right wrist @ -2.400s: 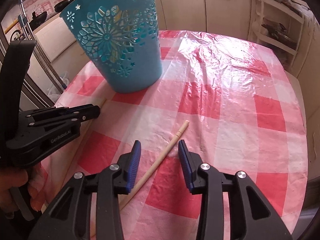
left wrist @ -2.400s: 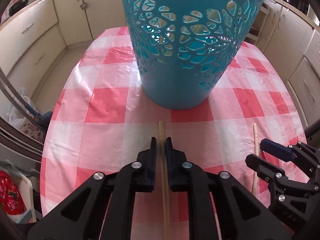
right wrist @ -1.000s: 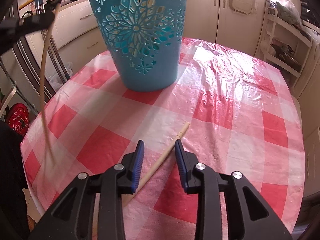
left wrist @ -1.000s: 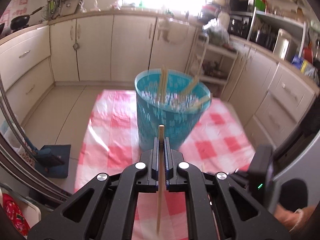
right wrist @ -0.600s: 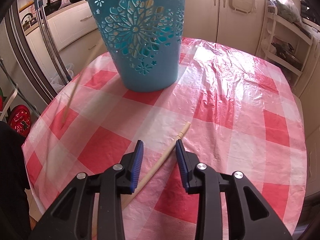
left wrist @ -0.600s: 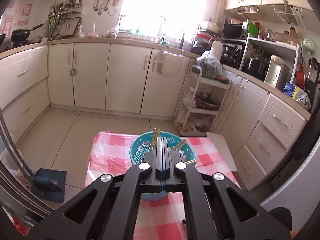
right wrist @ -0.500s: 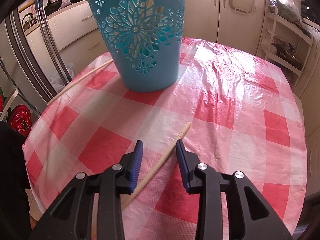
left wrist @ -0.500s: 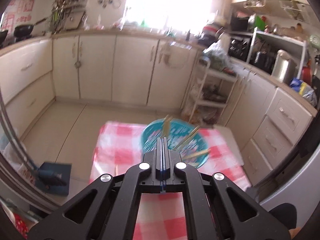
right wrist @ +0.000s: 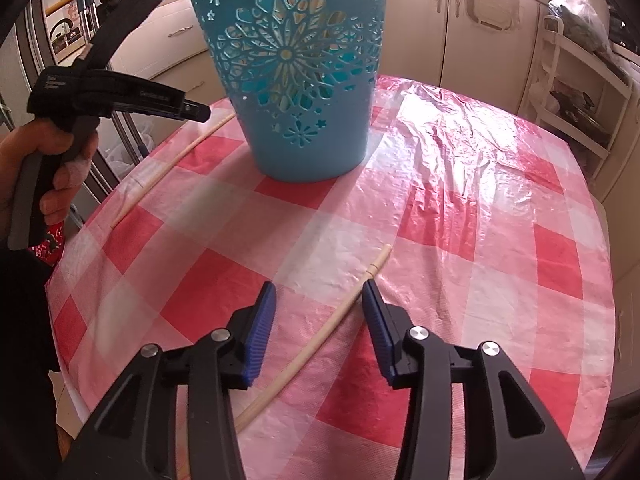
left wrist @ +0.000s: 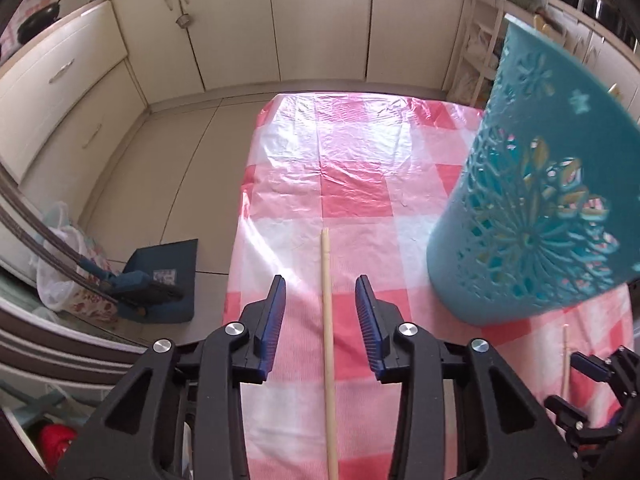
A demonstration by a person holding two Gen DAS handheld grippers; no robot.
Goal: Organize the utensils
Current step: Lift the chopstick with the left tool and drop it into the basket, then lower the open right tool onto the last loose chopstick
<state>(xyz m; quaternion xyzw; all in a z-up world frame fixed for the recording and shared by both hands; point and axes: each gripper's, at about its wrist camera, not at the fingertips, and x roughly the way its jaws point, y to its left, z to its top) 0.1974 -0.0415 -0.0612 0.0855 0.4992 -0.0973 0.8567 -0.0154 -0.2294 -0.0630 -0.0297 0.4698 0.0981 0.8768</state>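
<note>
A teal cut-out basket (right wrist: 298, 76) stands on the red-and-white checked table (right wrist: 460, 208); it also shows at the right of the left wrist view (left wrist: 532, 208). Wooden sticks show inside it through the holes. My left gripper (left wrist: 320, 312) is open, with a wooden chopstick (left wrist: 328, 340) lying on the cloth between its fingers. The same chopstick (right wrist: 172, 164) lies left of the basket in the right wrist view, below the left gripper (right wrist: 196, 112). My right gripper (right wrist: 318, 308) is open over a second chopstick (right wrist: 320, 336); that gripper shows at the corner of the left wrist view (left wrist: 596, 392).
The table's left edge (left wrist: 236, 264) drops to a tiled floor with a blue dustpan (left wrist: 160, 280). Cream cabinets (left wrist: 280, 20) line the walls. A white wire rack (right wrist: 580, 92) stands at the right. A hand (right wrist: 52, 168) grips the left tool.
The left gripper came down from high above the basket to the table's left side and opened. A chopstick now lies on the cloth between its fingers. The right gripper stayed over its chopstick.
</note>
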